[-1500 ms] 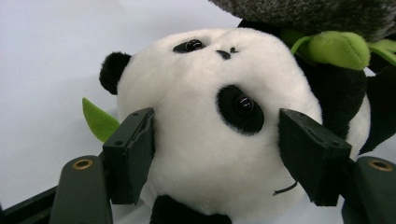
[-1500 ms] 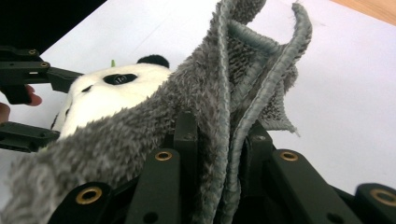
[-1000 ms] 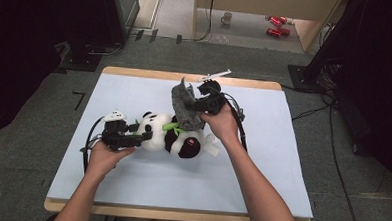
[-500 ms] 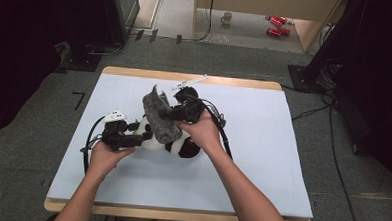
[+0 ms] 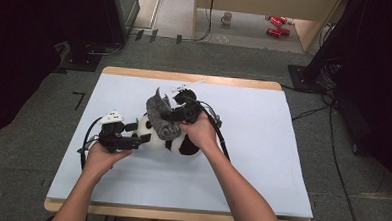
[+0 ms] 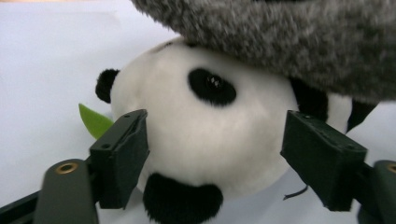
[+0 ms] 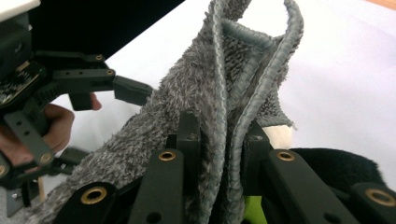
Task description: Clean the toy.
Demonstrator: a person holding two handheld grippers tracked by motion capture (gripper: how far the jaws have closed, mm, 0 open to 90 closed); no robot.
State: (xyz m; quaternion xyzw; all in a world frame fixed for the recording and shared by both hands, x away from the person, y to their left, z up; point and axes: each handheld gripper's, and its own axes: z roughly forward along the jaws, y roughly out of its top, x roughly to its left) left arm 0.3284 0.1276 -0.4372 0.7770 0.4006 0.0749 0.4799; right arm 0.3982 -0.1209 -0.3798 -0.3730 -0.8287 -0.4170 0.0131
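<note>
A plush panda [image 5: 185, 146] lies on the pale mat [image 5: 272, 144], its white head [image 6: 205, 135] toward my left gripper [image 5: 140, 134]. That gripper's jaws have just been opening and now stand open on either side of the head, not pressing it. A green leaf [image 6: 95, 122] sticks out beside the head. My right gripper [image 5: 172, 114] is shut on a folded grey fluffy cloth [image 5: 158, 115], held just over the panda. The cloth's hemmed edges [image 7: 219, 98] are pinched between the right jaws, and it hangs over the head [image 6: 289, 42].
The mat covers a wooden table [image 5: 225, 82]. Black cables trail from both grippers across it [image 5: 222, 136]. A small white piece [image 5: 187, 83] lies near the far edge. Beyond the table, a mug [image 5: 227, 18] and red cans [image 5: 276, 25] sit on the floor.
The right gripper has carried the grey cloth left and down, over the panda's head. The left jaws have spread apart around the head while the left hand stayed put.
</note>
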